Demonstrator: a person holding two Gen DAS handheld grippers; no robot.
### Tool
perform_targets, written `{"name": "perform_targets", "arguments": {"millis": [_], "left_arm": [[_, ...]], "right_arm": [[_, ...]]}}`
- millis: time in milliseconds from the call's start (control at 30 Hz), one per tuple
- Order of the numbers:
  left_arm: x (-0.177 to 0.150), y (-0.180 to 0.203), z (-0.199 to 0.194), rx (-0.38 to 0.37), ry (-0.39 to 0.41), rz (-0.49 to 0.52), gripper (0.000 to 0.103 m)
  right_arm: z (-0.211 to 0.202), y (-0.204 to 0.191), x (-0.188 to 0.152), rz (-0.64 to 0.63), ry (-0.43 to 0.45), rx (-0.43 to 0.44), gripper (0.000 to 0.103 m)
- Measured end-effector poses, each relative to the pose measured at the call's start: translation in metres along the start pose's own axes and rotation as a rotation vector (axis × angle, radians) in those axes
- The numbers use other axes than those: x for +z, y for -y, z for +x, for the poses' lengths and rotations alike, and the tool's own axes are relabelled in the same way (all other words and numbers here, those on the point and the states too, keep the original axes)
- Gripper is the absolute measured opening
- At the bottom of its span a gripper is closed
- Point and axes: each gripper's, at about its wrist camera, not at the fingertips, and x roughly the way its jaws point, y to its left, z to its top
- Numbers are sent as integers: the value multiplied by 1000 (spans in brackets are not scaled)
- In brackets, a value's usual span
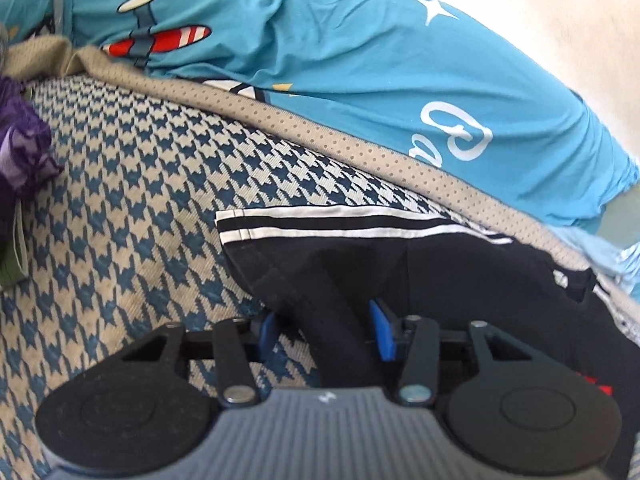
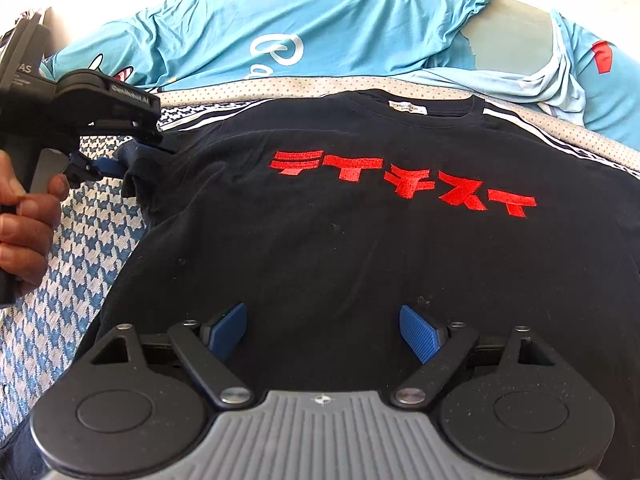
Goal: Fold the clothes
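My left gripper (image 1: 324, 332) has its jaws spread around the sleeve of the black T-shirt (image 2: 320, 240), which lies flat on the houndstooth bedspread (image 1: 120, 200). My right gripper (image 2: 322, 332) hovers spread-jawed above the hem, collar towards the far edge

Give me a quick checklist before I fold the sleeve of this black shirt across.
1. Black shirt lying front up, red lettering showing: ok.
2. Left gripper at the sleeve, cloth between its jaws: ok.
3. Sleeve clamped firmly: cannot tell, jaws look apart.
4. Right gripper free, jaws open over the lower shirt: ok.
5. Shirt body flat: ok, slight wrinkles.
6. Blue bedding off the shirt: ok.
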Motion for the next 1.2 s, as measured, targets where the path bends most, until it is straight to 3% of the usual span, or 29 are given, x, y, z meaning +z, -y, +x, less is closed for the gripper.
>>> {"name": "perform_targets", "arguments": {"millis": [33,100,167,233,400,467,533,600,733,800,967,1100,1200], "left_arm": [[-2,3,0,18,7,25,39],[-4,8,-1,47,23,63,18],[-4,7,-1,61,35,63,10],[-3,8,-2,95,63,78,7],[-5,34,-14,227,216,294,7],[-3,35,-10,240,208,310,7],[-1,29,0,257,147,292,7],[-3,18,8,263,97,253,9],[2,5,1,243,75,168,11],[6,-6,-1,231,57,97,17],[14,-22,-5,281,59,35,41],[18,-25,-10,318,76,8,50],[23,-31,-16,359,107,-28,50]], "right_arm": [[0,0,0,-2,0,-1,84],[0,0,0,-2,0,-2,84],[0,0,0,-3,-1,-2,85],[0,0,0,-3,-1,-3,85],[-1,2,1,14,1,3,85],[-1,4,2,29,2,9,85],[-1,5,3,37,3,14,85],[-1,5,3,26,2,16,85],[-1,5,2,-4,-5,13,85],[-1,5,2,-7,-7,12,85],[-1,5,1,-17,-11,9,86],[-1,4,1,-25,-12,5,86],[-1,2,0,-34,-13,1,86]]}}
